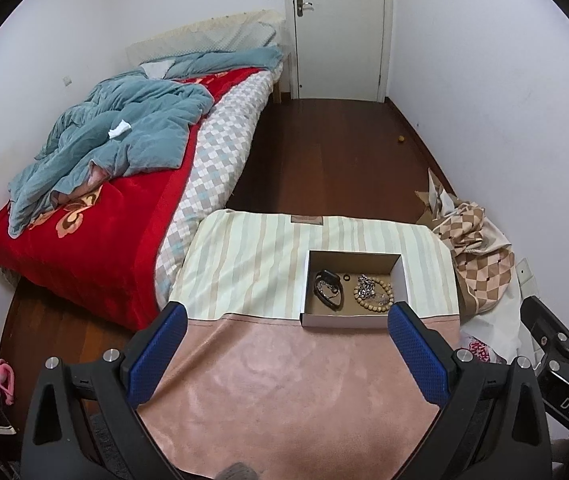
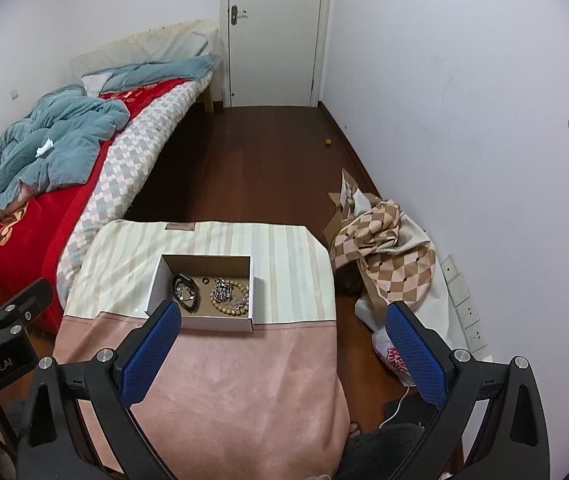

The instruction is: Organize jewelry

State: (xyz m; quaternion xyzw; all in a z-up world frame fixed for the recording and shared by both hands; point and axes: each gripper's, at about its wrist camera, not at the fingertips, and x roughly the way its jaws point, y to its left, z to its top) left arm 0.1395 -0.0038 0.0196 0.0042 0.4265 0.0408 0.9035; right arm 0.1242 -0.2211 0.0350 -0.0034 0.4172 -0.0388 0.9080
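Left wrist: the left gripper hangs with fingers wide apart over the pink cloth; beyond, the cardboard box holds a bead bracelet, chain and black band

Right wrist: the right gripper is likewise spread, the box behind its left finger

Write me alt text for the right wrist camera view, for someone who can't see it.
An open cardboard box holding a beaded bracelet, a silver chain, a small ring and a dark band sits on a striped and pink cloth. The open right gripper hovers in the foreground, empty; an unmade bed lies behind.
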